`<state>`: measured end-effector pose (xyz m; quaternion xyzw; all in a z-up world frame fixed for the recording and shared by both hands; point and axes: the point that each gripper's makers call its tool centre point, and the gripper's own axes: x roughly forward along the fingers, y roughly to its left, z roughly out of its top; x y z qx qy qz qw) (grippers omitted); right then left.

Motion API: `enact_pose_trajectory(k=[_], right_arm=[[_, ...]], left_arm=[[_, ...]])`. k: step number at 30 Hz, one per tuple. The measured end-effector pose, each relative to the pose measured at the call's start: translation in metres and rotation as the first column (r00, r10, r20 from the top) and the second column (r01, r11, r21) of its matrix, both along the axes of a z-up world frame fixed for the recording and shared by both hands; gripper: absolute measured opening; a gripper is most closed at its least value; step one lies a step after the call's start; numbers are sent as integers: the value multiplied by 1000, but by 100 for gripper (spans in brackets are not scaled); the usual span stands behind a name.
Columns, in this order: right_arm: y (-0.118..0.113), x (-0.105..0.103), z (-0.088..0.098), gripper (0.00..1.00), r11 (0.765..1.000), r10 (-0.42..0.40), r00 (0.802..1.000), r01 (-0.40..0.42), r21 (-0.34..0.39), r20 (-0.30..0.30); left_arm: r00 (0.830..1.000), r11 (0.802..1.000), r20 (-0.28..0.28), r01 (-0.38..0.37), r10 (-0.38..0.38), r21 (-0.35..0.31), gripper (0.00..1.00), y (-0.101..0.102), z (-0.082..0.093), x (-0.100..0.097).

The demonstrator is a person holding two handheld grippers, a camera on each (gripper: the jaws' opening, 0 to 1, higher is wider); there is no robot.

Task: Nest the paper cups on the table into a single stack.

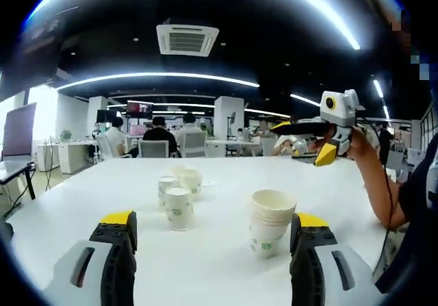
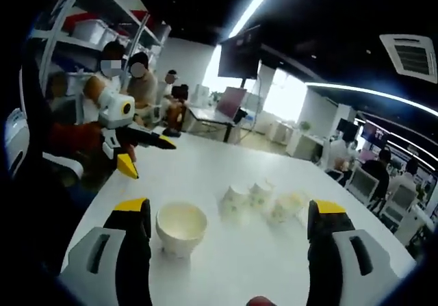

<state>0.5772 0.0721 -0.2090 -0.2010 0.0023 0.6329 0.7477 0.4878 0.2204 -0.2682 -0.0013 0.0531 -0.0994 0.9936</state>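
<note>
A stack of nested white paper cups (image 1: 271, 222) stands on the white table (image 1: 96, 189), just inside my left gripper's right jaw. Three single cups stand further back: one upright (image 1: 178, 208), one behind it (image 1: 166, 187), one beside it (image 1: 190, 181). My left gripper (image 1: 214, 218) is open, with nothing between its jaws. The right gripper (image 1: 302, 139) hovers open above the table's far right. In the right gripper view the stack (image 2: 181, 228) stands by the left jaw, with the single cups (image 2: 235, 200) (image 2: 261, 191) (image 2: 287, 207) beyond. My right gripper (image 2: 230, 206) is open, as is the left gripper (image 2: 147, 155).
A person's arm (image 1: 380, 183) reaches over the table's right edge. Desks, chairs and seated people (image 1: 159, 138) fill the office behind the table. Shelves with boxes (image 2: 89, 32) stand behind people at the left in the right gripper view.
</note>
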Motion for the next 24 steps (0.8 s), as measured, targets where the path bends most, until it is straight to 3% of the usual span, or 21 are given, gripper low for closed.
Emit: enact_pose_trajectory(k=[11, 24], right_arm=[[-2, 4, -3, 95, 1000, -15, 1000, 15, -10, -16], [-2, 6, -8, 90, 999, -22, 1000, 22, -23, -19]], left_arm=[[1000, 1000, -11, -20, 20, 6, 95, 8, 1, 3], [998, 999, -36, -42, 42, 2, 89, 18, -12, 15]])
